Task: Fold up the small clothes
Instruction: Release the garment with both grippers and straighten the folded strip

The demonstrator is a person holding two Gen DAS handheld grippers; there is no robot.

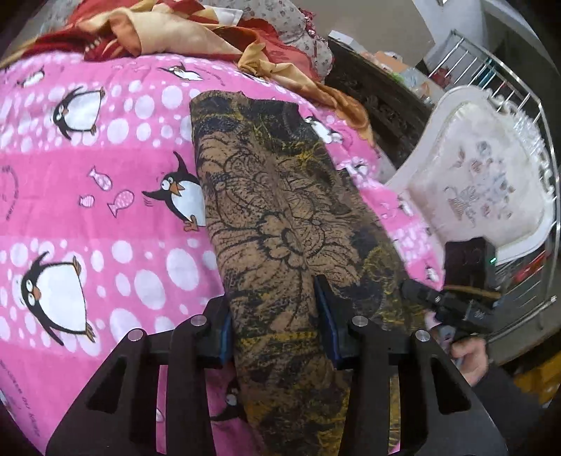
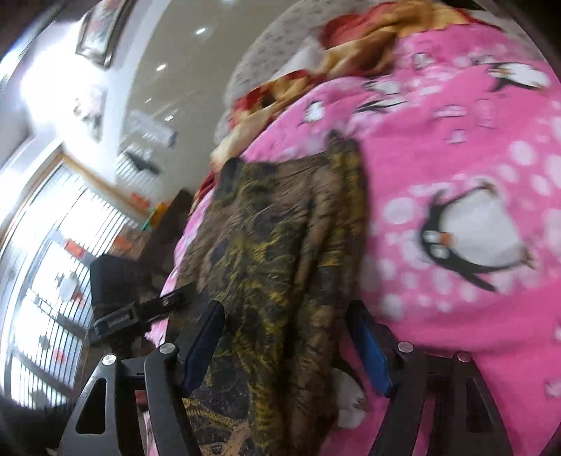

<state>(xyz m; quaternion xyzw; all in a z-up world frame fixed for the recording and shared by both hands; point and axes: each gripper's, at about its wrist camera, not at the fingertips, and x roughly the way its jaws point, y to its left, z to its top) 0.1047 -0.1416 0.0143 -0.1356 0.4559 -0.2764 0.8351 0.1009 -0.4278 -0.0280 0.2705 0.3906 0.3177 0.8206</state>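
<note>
We note the brown patterned cloth (image 1: 280, 217) lying folded lengthwise on the pink penguin bedspread (image 1: 105, 217), running 12 to 6 o'clock. The left gripper (image 1: 277, 315) and right gripper (image 2: 285, 333) straddle it, jaws released, nothing pinched. Risk: closing on one layer only would drag the fold apart.

Brown patterned cloth (image 1: 280, 210), tan ground overprinted with black line-drawn flowers and mustard-yellow scribbles, darker black patches toward the edges. Pink blanket (image 1: 105, 210) beneath, striped in lighter and deeper pink, scattered with white dots, black-and-white penguins with orange beaks, small pink fish. Crumpled fabric (image 1: 168, 31) in red, orange and pale beige at the far end. Cream chair (image 1: 473, 182) with faded grey-pink floral motif. Black gripper frames, blue pads (image 1: 331, 326)
</note>
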